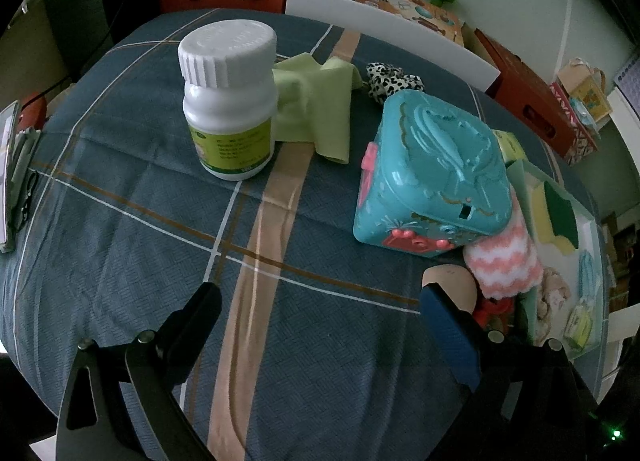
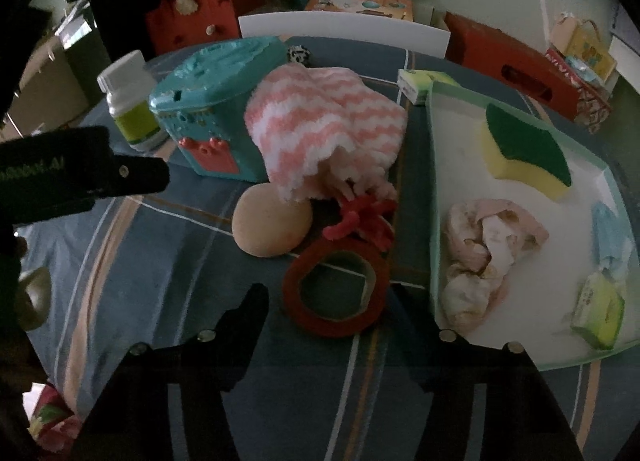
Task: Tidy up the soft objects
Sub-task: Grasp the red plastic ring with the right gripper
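My right gripper (image 2: pixel 330 299) is open over the blue plaid tablecloth, with a red tape ring (image 2: pixel 294 297) lying between its fingers, apart from the left pad. Just beyond are a beige ball (image 2: pixel 272 225), a red fuzzy piece (image 2: pixel 360 221) and a pink-and-white fuzzy cloth (image 2: pixel 320 117). A pale green tray (image 2: pixel 434 165) on the right holds a yellow-green sponge (image 2: pixel 524 149), a crumpled pink cloth (image 2: pixel 484 253), a blue cloth (image 2: pixel 608 237) and a green tissue pack (image 2: pixel 598 309). My left gripper (image 1: pixel 320 297) is open and empty. A light green cloth (image 1: pixel 316 105) and a spotted scrunchie (image 1: pixel 392 81) lie farther back.
A teal plastic box (image 1: pixel 432 173) stands beside the fuzzy cloth and a white pill bottle (image 1: pixel 228 101) stands to its left. A small green-white box (image 2: pixel 420 85) sits behind the tray. A white chair back (image 2: pixel 344 31), red bags and boxes crowd the far side.
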Demonstrator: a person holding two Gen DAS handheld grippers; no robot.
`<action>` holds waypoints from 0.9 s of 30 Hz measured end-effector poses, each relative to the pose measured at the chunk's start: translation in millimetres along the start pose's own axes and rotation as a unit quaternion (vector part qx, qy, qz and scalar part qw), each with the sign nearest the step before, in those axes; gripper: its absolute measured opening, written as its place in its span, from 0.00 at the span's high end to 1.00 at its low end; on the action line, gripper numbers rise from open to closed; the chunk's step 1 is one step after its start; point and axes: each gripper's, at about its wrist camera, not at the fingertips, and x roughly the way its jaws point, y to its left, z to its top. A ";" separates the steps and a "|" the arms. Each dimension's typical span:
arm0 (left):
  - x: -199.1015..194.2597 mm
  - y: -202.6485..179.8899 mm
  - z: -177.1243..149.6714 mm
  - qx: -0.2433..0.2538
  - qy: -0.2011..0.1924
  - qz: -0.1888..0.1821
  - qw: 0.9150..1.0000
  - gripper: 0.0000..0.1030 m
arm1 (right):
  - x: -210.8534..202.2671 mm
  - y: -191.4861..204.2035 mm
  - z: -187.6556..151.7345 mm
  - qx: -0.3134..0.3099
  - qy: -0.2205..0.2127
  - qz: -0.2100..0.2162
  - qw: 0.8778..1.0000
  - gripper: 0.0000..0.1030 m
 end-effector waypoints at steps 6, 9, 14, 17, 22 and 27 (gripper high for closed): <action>0.0 -0.2 0.0 0.001 -0.001 0.000 1.000 0.04 | 1.7 5.2 -2.6 -0.016 0.004 -0.022 1.000 0.40; 0.3 -0.2 -0.2 0.002 0.000 0.001 1.000 0.04 | 0.1 2.1 -2.7 -0.006 0.001 -0.018 1.000 0.45; 0.3 -0.2 0.1 0.003 0.000 -0.001 1.000 0.04 | -0.1 0.2 -1.2 -0.003 0.000 -0.015 1.000 0.47; -0.2 0.7 0.5 0.000 -0.002 -0.003 1.000 0.04 | -2.4 -2.5 1.1 0.004 -0.006 -0.003 1.000 0.56; -1.4 1.5 0.7 -0.002 -0.003 -0.006 1.000 0.04 | -4.4 1.7 -1.6 -0.001 -0.001 0.007 1.000 0.70; -2.5 1.0 0.4 -0.002 -0.004 -0.007 1.000 0.04 | -8.1 0.6 -2.3 0.004 -0.005 0.018 1.000 0.82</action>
